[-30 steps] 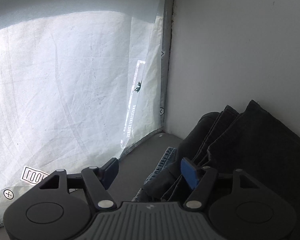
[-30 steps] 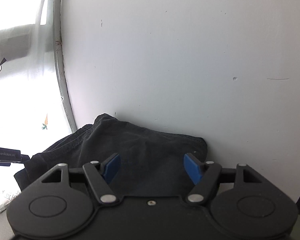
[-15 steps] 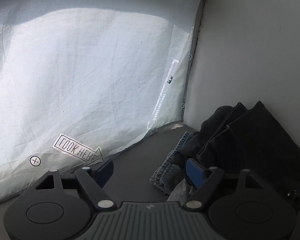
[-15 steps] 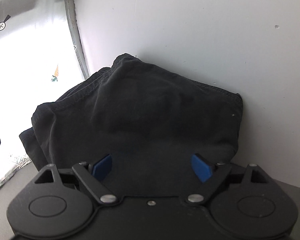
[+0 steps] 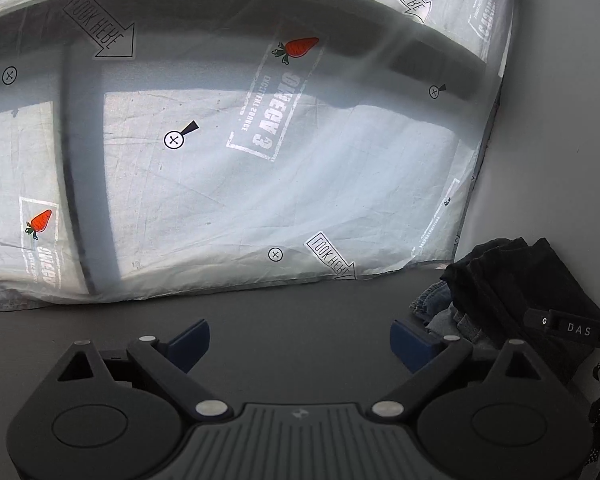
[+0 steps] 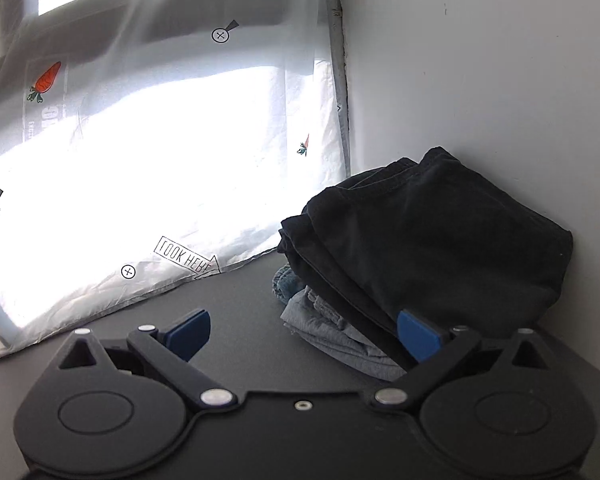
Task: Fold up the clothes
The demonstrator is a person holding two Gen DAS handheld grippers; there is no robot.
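Observation:
A stack of folded clothes sits in the corner where the dark table meets the white wall. A folded black garment (image 6: 440, 236) lies on top, with grey cloth (image 6: 332, 336) and blue denim (image 6: 286, 284) beneath. In the left wrist view the stack (image 5: 516, 280) is at the right. My left gripper (image 5: 300, 344) is open and empty over the bare table, left of the stack. My right gripper (image 6: 304, 332) is open and empty, its right finger in front of the stack's near edge. The right gripper's body (image 5: 568, 328) shows at the left view's right edge.
A translucent white plastic sheet (image 5: 260, 160) printed with carrots and arrows hangs behind the dark grey table (image 5: 284, 320). A white wall (image 6: 480, 80) bounds the right side, meeting the sheet in the corner.
Both grippers have pulled back from the stack and turned left. The stack looks smaller and farther right in both views, and more table and sheet show.

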